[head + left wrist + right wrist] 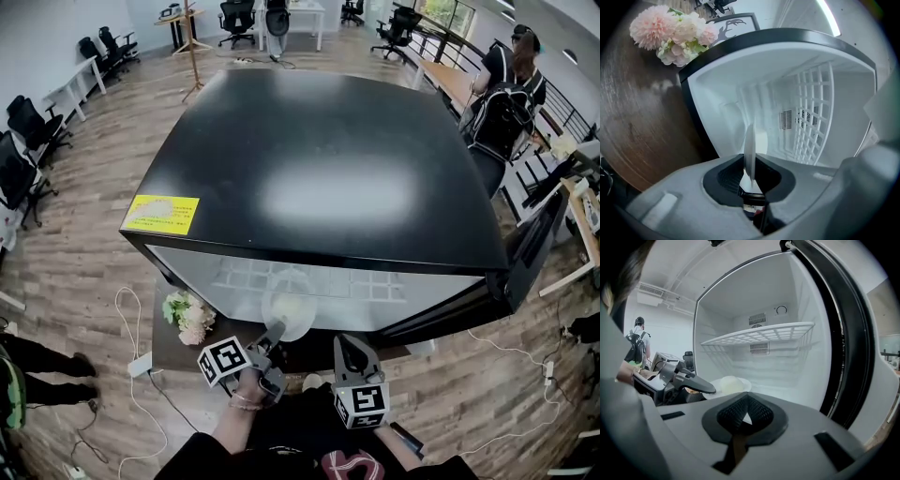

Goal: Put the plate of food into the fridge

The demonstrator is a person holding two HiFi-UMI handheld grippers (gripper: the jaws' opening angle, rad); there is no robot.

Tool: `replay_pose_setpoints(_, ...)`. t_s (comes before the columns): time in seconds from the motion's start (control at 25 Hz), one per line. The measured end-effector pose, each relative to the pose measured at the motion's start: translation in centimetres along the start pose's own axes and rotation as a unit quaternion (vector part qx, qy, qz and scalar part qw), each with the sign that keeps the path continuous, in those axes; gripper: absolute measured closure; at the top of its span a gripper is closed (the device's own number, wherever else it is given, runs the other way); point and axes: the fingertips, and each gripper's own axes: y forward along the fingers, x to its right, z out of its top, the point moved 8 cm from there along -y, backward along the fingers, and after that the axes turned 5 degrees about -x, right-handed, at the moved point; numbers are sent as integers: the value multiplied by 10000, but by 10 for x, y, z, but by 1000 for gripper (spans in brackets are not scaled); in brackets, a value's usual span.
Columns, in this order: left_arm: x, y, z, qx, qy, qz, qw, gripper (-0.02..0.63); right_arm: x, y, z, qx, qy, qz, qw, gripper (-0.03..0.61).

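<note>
A white plate (289, 314) with a pale mound of food (727, 383) is held level inside the open fridge (319, 169), just above its white floor and below the wire shelf (759, 333). My left gripper (275, 334) is shut on the plate's near rim. In the left gripper view the plate (750, 150) shows edge-on between the jaws of the left gripper (751, 177). My right gripper (349, 349) hovers just right of the plate at the fridge's mouth. The right gripper (746, 417) is shut, with nothing between its pads.
The black fridge door (530, 253) stands swung open to the right. Pink flowers (187, 317) lie on the dark wooden table (633, 117) left of the fridge. Cables (131, 328) trail on the wood floor. A person with a backpack (506, 103) sits at the far right.
</note>
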Motion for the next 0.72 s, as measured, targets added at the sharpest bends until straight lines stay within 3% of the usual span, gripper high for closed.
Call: replay_pose_setpoints(0.72, -11, 30, 13, 90, -322, 44, 9994, 560, 3, 12, 12, 35, -191, 195, 9996, 571)
